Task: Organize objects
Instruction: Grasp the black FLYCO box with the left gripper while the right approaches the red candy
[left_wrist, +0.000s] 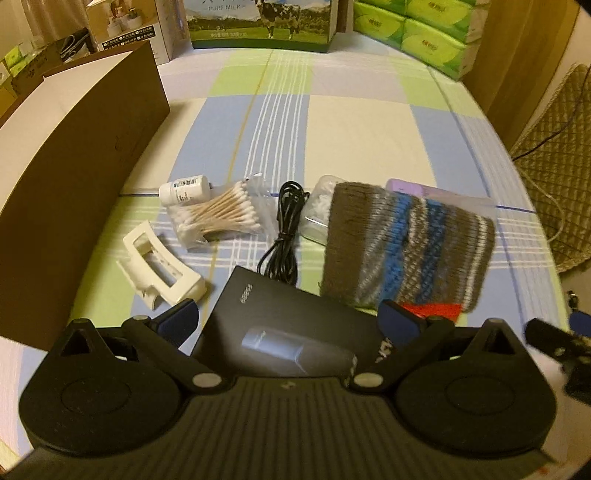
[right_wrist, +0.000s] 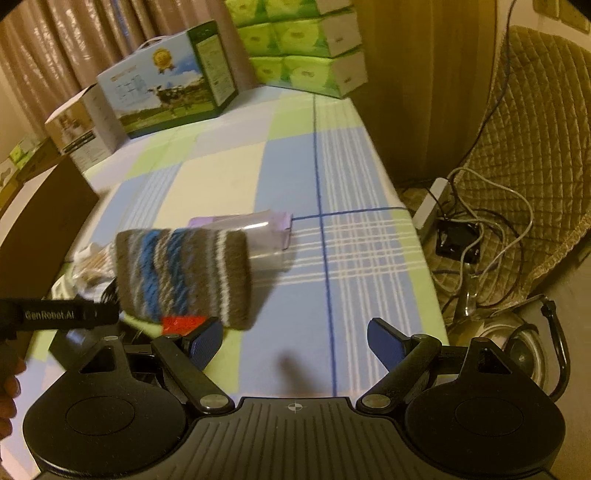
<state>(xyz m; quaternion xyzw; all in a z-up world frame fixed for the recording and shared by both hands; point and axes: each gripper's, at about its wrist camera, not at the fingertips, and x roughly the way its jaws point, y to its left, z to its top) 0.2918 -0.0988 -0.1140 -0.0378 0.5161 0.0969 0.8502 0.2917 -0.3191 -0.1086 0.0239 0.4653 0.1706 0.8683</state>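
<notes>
My left gripper (left_wrist: 291, 319) hangs open over a black product box (left_wrist: 280, 325) that lies between and under its blue fingertips. Beyond it lie a white hair clip (left_wrist: 159, 258), a bag of cotton swabs (left_wrist: 221, 214), a small white bottle (left_wrist: 184, 190), a coiled black cable (left_wrist: 286, 229), a clear plastic bag (left_wrist: 319, 206), a striped knitted pouch (left_wrist: 402, 251) and a purple packet (left_wrist: 424, 190). My right gripper (right_wrist: 295, 343) is open over bare cloth, just right of the knitted pouch (right_wrist: 184, 273). The purple packet (right_wrist: 258, 225) sticks out behind the pouch.
A large brown cardboard box (left_wrist: 74, 166) stands at the left. A milk carton box (left_wrist: 262, 22) and green tissue packs (left_wrist: 424, 33) line the far edge. Right of the table are a quilted chair (right_wrist: 535, 147), a power strip (right_wrist: 432, 206) and cables.
</notes>
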